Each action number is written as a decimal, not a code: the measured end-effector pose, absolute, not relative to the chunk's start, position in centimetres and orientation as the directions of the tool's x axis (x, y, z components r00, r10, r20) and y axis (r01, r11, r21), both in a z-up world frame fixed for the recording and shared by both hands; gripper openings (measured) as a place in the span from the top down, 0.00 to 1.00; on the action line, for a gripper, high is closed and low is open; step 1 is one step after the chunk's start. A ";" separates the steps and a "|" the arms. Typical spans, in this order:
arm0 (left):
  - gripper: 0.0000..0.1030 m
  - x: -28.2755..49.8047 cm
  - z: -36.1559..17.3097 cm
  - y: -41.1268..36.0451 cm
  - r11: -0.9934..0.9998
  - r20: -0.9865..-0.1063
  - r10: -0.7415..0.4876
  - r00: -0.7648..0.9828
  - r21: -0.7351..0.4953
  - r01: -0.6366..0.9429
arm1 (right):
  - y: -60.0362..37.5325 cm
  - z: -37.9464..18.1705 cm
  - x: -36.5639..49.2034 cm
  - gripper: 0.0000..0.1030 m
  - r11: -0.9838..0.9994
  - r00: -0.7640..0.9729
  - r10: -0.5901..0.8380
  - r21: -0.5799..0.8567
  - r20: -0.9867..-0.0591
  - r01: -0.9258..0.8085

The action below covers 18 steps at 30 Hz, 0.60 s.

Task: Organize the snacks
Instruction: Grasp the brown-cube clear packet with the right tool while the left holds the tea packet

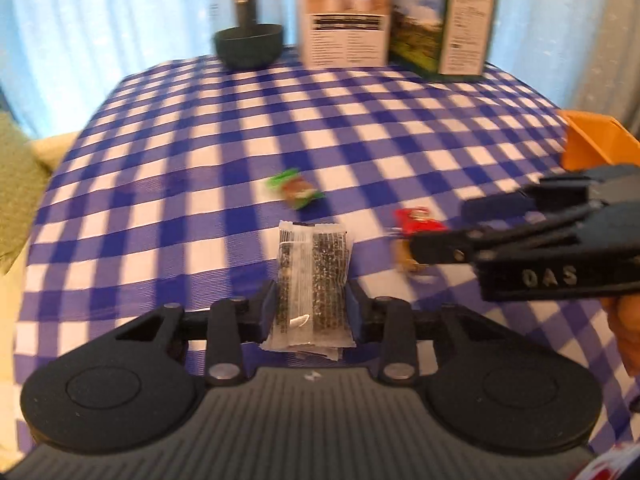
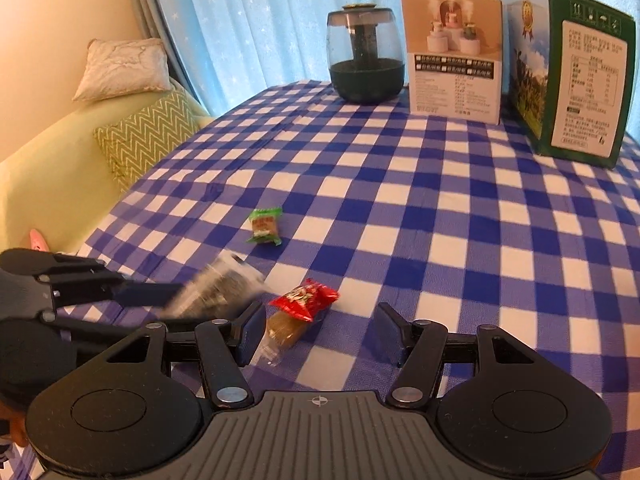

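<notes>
The left tool [image 1: 312, 312] was clamped on a clear plastic snack packet with dark seaweed-like contents [image 1: 312, 280], its blue pads pressing the packet's two long sides and the packet standing up between them, above the table draped in a blue-and-white checked cloth [image 1: 200, 160]. Beyond that packet lay a small green-wrapped candy [image 1: 295, 189] on the cloth, and to the packet's right a red-wrapped snack with a clear end showing a brownish bar [image 2: 298, 312]. The right tool [image 2: 320, 336] was spread with nothing between its pads, its left pad just beside the clear end of the red snack. Far behind the packet, at the back edge of the table, stood a round glass jar with a dark base and dark lid [image 2: 365, 54]; what it held could not be told. To the jar's right stood a beige printed carton [image 2: 454, 56] and a green printed carton [image 2: 576, 76], both closed. An orange container's corner [image 1: 598, 140] showed far right of the packet, its inside unseen.
</notes>
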<state>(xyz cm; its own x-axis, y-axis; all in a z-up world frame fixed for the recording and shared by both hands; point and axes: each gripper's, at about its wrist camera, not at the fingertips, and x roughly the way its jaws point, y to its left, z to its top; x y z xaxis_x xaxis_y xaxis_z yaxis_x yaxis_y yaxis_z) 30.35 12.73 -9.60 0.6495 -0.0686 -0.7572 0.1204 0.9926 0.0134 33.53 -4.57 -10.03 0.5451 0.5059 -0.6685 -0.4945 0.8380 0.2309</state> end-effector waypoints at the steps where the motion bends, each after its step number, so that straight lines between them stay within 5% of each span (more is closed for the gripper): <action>1: 0.68 30.3 -9.6 13.1 0.995 -0.755 -0.064 0.653 0.005 0.104 | -4.4 -10.1 33.5 0.41 0.836 0.542 0.509 0.231 -0.669 -0.498; 9: 0.68 30.1 -9.6 14.4 0.998 -0.756 -0.051 0.653 -0.012 0.064 | -3.1 -11.0 33.5 0.55 0.829 0.533 0.526 0.261 -0.663 -0.494; 18: 0.68 30.0 -9.6 14.0 0.997 -0.757 -0.067 0.650 -0.018 0.081 | -1.6 -11.3 31.9 0.67 0.836 0.595 0.421 0.039 -0.685 -0.547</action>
<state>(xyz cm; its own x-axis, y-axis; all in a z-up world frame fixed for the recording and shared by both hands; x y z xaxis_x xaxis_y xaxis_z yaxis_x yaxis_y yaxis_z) 29.98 14.02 -9.58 0.6505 -0.0667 -0.7566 0.0812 0.9965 -0.0180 31.95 -1.61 -11.32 0.5951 0.4210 -0.6846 -0.5471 0.8362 0.0388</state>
